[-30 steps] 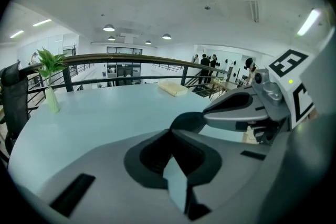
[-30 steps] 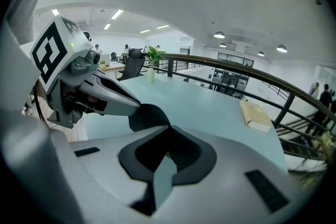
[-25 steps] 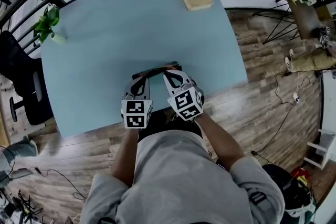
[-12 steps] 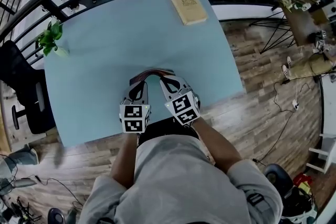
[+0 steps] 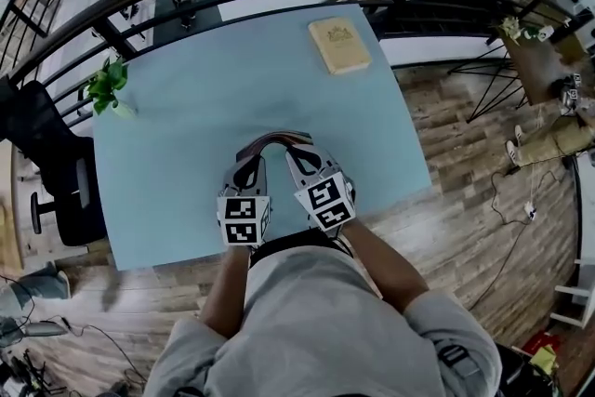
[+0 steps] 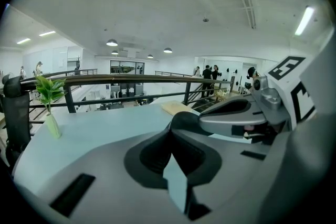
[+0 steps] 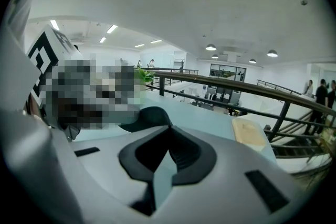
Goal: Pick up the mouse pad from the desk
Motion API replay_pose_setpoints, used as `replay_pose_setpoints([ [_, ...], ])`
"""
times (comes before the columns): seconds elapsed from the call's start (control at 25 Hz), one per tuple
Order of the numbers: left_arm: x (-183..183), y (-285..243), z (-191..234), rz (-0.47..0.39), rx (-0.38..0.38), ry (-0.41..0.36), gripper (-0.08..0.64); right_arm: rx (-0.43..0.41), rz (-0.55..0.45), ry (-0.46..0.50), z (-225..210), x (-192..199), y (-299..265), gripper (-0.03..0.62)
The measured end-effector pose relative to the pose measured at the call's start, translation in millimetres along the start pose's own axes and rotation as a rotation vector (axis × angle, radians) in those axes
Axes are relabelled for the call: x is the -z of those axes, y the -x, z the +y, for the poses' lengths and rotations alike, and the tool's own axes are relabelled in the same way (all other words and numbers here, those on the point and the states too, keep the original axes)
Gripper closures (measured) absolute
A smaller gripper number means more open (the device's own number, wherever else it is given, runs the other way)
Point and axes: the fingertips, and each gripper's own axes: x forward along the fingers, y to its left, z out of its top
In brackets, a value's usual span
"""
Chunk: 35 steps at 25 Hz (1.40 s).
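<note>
Over the blue worktop [image 5: 186, 107] the pad [image 5: 275, 138] now bows up in a dark arch between the 2 grippers, higher than a second ago, so the pick-up looks nearly done. The left gripper [image 5: 248, 165] and right gripper [image 5: 304, 161] each have their fingers nearly closed, pinching its near edge. Its far edge may still touch the worktop.
</note>
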Motion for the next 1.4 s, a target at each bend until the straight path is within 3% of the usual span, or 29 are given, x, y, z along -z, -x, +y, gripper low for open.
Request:
replay_pose_setpoints([
  [0.56,-70.9,19.3,-14.6,-0.170,0.005,-0.030,0.535,0.067,-0.164,0.034,-22.6,-70.5,35.3,0.575],
  [1.08,-109.2,28.0,-39.9,-0.252,0.050,-0.069,0.535,0.121,-0.265,0.024,-42.2,-97.0,69.3,0.575],
  [1.4,-117.7,25.1,-46.9,-0.263,0.062,-0.080,0.535,0.122,-0.268,0.031,-48.1,-98.5,74.4,0.575],
])
